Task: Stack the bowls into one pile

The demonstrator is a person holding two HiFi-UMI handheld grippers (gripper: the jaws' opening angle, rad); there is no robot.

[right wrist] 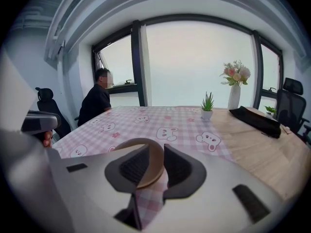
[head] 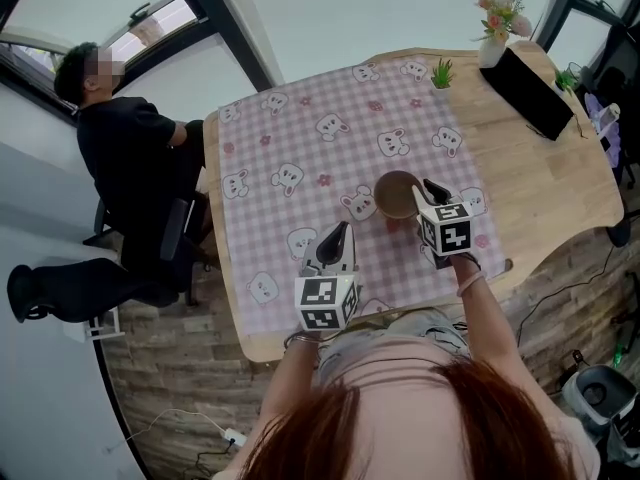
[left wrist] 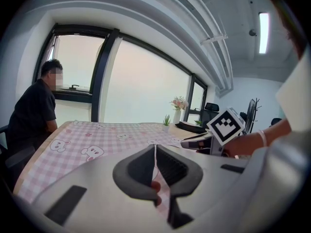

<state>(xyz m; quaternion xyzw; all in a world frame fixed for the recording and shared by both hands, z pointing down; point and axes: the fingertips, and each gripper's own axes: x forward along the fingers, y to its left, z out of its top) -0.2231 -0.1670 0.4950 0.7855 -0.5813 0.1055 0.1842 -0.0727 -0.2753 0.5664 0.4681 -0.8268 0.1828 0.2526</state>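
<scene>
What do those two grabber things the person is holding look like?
Both the left gripper and right gripper are pale grey with pointed shells, dark ribbed pads inside, and a white cube of black square markers. A pale band circles the right wrist.

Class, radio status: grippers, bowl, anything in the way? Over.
Right gripper open, straddling brown bowl rim. Left gripper shut, clear of it. Nothing in the way.
</scene>
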